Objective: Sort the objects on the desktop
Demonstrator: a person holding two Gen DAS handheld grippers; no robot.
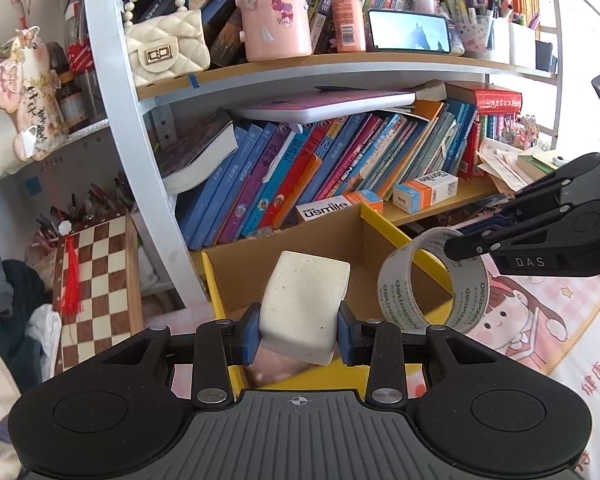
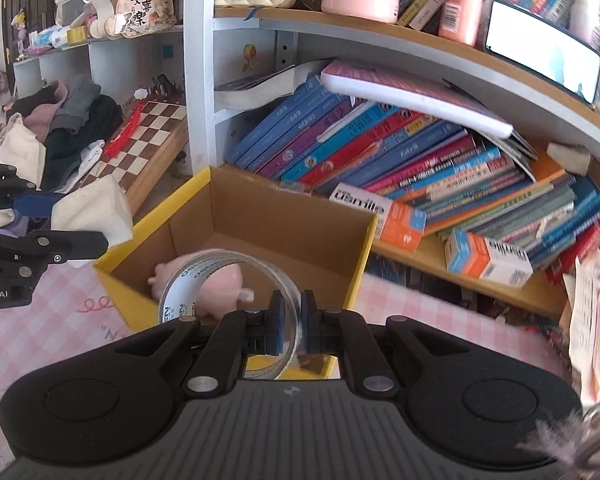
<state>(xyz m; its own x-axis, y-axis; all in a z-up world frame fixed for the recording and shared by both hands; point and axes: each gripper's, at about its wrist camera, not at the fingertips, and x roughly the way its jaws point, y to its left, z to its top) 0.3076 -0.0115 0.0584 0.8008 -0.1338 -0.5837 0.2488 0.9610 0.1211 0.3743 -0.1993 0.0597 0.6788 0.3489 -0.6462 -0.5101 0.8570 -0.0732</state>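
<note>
My left gripper [image 1: 299, 334] is shut on a large white eraser block [image 1: 306, 304] and holds it above the near edge of a yellow cardboard box [image 1: 384, 226]. My right gripper [image 2: 289, 316] is shut on the wall of a clear tape roll [image 2: 228, 276] and holds it over the same box [image 2: 180, 196]. The tape roll [image 1: 434, 284] and right gripper [image 1: 460, 250] show at the right of the left wrist view. The eraser [image 2: 94, 210] and left gripper [image 2: 56, 224] show at the left of the right wrist view. A pink pig toy [image 2: 220, 284] lies inside the box.
A bookshelf with leaning books [image 1: 320, 164] stands right behind the box. Small orange and white cartons [image 2: 488, 258] lie on its lowest shelf. A chessboard [image 1: 96, 280] leans at the left beside a pile of clothes [image 2: 68, 120]. A pink patterned mat [image 1: 540, 328] covers the desk.
</note>
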